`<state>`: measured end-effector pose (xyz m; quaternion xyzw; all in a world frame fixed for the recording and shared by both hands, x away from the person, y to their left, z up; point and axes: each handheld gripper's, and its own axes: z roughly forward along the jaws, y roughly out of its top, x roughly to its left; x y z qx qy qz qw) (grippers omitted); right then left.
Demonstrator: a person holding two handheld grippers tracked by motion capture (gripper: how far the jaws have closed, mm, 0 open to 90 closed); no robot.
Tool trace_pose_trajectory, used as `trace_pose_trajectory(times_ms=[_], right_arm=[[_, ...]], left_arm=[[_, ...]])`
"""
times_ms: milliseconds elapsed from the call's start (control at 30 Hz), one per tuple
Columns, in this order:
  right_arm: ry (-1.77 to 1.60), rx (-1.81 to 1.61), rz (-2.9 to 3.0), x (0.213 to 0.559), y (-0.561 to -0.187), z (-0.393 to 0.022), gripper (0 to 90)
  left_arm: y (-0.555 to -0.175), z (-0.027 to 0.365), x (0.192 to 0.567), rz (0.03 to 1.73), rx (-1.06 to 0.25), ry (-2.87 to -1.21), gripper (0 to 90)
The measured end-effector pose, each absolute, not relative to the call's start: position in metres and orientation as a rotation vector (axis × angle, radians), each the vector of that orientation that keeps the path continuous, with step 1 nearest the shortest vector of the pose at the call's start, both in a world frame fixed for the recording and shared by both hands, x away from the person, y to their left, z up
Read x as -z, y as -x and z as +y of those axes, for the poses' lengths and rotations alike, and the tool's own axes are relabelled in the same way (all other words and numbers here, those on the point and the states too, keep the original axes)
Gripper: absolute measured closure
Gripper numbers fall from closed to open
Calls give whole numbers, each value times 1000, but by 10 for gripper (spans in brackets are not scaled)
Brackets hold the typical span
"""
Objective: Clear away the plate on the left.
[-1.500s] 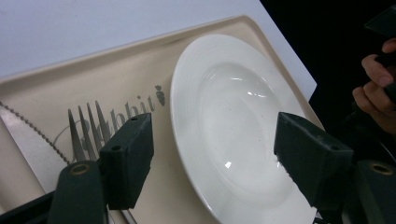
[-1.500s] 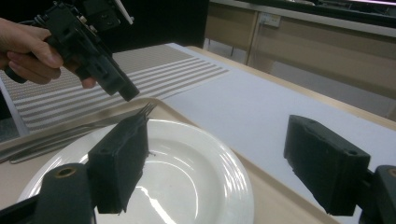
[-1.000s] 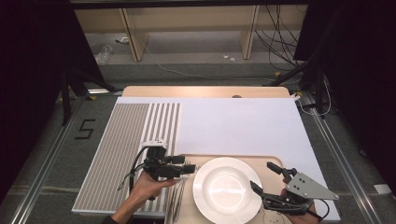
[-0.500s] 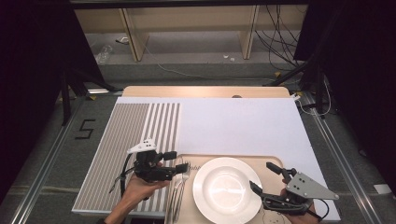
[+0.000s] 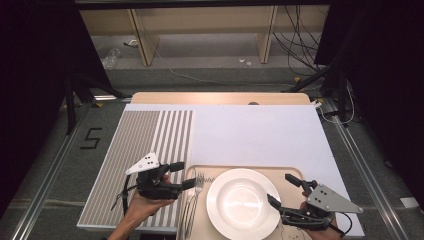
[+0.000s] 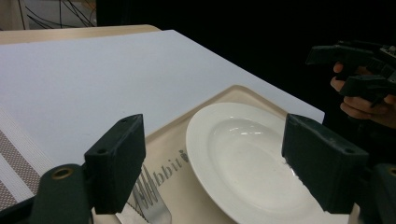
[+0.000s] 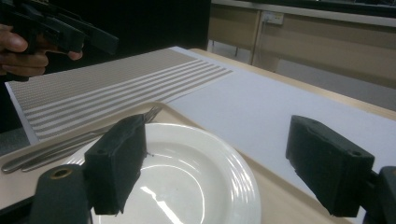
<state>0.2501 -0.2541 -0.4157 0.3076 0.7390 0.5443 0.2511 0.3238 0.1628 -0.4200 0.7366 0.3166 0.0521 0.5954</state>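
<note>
Change: left tool (image 5: 192, 176) has tipped over since a second ago, its grey plate now at upper left of the hand, and sits just left of the silver metal fork (image 5: 196, 192).
Meaning: fork pick-up appears imminent.
Left tool state: jaws wide apart, empty.
Right tool (image 5: 280, 192): jaws wide apart, empty, flanking the plate's lower-right rim.
Container: beige tray (image 5: 295, 175) on the bench holds round white ceramic plate (image 5: 243, 203), empty, and the fork along its left edge.

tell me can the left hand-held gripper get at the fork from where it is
Probably yes: the left hand-held gripper is open just above the fork on the tray, with nothing between them; the plate lies clear to one side.
</note>
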Motion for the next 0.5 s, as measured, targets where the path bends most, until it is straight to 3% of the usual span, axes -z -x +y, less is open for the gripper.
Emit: trace_pose_trajectory(times_ms=[500], right_arm=[[-842,-1486,2023,415,-250,-254,198]], left_arm=[[-311,178,421,725,-180,-1647,196]])
